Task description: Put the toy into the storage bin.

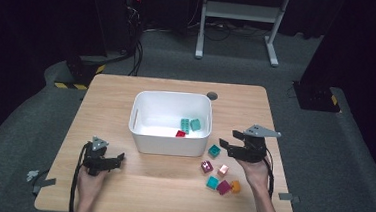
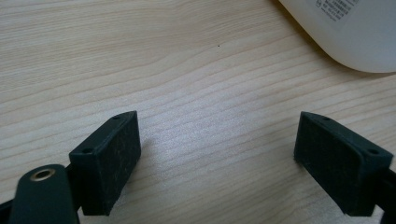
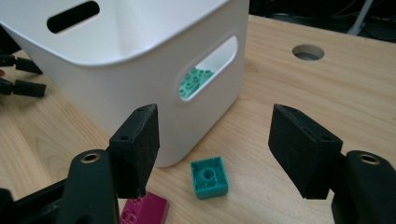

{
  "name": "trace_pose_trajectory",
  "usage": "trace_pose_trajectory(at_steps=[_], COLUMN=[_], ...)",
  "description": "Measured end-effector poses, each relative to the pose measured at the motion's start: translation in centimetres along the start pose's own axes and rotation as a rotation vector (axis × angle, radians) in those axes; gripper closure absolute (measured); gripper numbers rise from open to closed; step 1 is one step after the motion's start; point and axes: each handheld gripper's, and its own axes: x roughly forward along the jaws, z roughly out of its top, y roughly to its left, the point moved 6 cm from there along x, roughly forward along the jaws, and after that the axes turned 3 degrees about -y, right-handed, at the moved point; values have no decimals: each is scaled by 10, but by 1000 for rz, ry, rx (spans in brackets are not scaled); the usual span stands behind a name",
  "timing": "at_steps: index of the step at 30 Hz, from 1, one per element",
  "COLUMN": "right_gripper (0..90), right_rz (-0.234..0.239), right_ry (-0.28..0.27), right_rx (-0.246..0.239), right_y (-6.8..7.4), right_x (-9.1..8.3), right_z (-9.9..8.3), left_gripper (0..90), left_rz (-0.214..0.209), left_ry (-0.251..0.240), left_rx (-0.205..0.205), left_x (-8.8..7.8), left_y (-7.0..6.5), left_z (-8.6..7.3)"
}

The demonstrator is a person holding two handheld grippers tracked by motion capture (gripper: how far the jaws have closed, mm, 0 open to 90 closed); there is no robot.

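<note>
Right gripper [image 3: 212,154] hung with jaws wide, nothing held, teal brick [image 3: 209,177] on table between them, bin [image 3: 140,88] at 10 o'clock, touching. Could clip bin wall or nudge magenta brick [image 3: 144,211] at 7. Left gripper [image 2: 219,163] wide, idle.

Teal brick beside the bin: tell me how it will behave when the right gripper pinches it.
The teal brick looks like hard moulded plastic, so probably stiff and light. Its smooth walls may slip slightly between the pads. It lies hollow side up on a flat face, so it likely slides rather than rolls.
</note>
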Motion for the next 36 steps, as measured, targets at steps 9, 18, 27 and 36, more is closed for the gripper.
trace_pose_trajectory(at_steps=[9, 18, 27, 36], right_gripper=[372, 387, 399, 407], right_rz=[5, 18, 22, 30], right_ry=[50, 164, 224, 281], right_rx=[14, -32, -51, -53], right_y=[-4, -2, -6, -12], right_x=[11, 32, 48, 60], right_z=[-21, -37, -44, -51], left_gripper=[146, 146, 146, 146], left_rz=[0, 0, 0, 0], left_ry=[-3, -3, -2, 0], left_rx=[-4, -4, -3, 0], left_x=[0, 0, 0, 0], left_y=[0, 0, 0, 0], left_z=[0, 0, 0, 0])
